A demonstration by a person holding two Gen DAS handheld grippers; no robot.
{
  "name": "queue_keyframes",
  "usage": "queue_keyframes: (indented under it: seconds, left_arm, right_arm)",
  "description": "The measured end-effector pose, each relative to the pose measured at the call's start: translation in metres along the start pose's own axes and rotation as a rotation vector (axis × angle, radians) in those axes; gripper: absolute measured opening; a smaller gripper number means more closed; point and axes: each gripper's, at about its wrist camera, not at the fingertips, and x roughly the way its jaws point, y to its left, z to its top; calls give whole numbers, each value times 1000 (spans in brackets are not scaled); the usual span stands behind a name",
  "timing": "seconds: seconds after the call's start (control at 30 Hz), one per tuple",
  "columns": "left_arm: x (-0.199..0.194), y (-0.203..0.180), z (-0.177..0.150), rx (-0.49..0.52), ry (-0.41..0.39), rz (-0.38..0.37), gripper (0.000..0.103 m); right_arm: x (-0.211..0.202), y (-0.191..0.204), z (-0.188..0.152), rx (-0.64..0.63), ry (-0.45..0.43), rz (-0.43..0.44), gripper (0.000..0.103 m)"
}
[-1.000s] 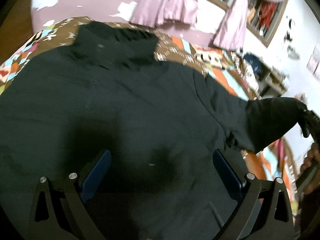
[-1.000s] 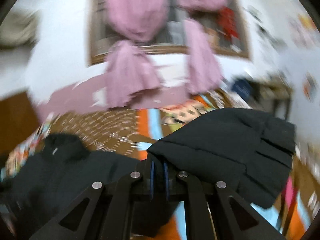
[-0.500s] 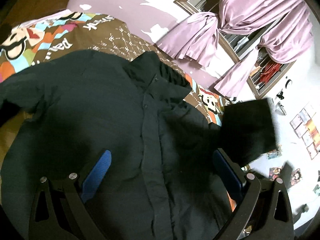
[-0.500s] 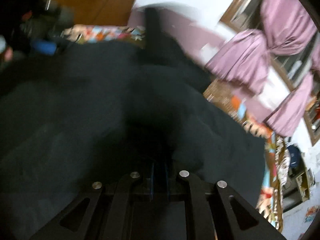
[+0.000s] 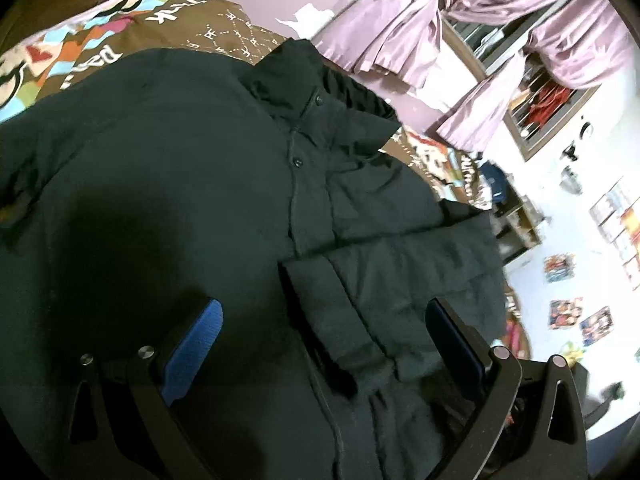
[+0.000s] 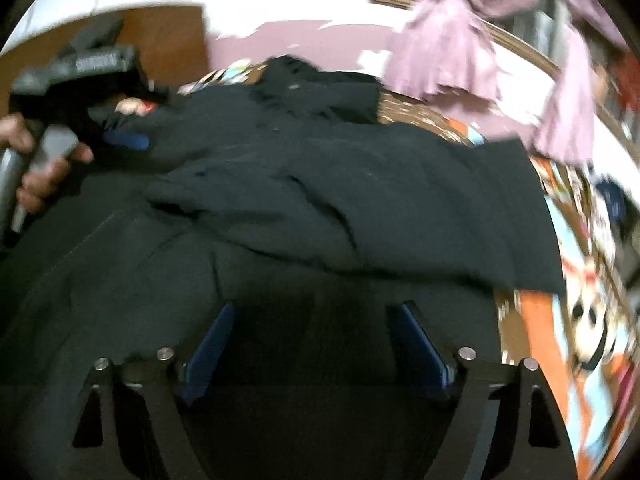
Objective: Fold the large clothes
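Note:
A large black padded jacket (image 5: 192, 184) lies front up on a bed, collar (image 5: 304, 80) toward the wall. Its right sleeve (image 5: 400, 272) lies folded across the chest. My left gripper (image 5: 324, 312) is open and empty, just above the jacket's lower front. My right gripper (image 6: 312, 320) is open and empty over the jacket (image 6: 320, 200), near the folded sleeve (image 6: 440, 208). The left gripper (image 6: 120, 136) and the hand holding it show at the left of the right wrist view.
The bed has a colourful patterned cover (image 5: 100, 40), also seen in the right wrist view (image 6: 568, 320). Pink curtains (image 5: 400, 32) hang on a window behind the bed. A white wall with pictures (image 5: 568, 312) and a shelf (image 5: 516, 224) stand at the right.
My right gripper carried the sleeve across the jacket's chest, opened and let it go. The sleeve now lies folded on the front. My left gripper stayed open and shifted over the jacket.

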Motion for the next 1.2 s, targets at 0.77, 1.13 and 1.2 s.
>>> queue_keyframes:
  seconds: [0.77,1.13,1.2]
  left_arm:
    - [30,-15,-18,221,-73,173,0]
    - [-53,-13,1,236,-204,231,0]
    - [-69,-4,6,228,-226,257,0]
  right_arm:
    - [-33,1,-19,63,-138,-54,87]
    - [-58,-9,47,99,-289,-106,90]
    - [-43,-7,64,101,-263,-103,91]
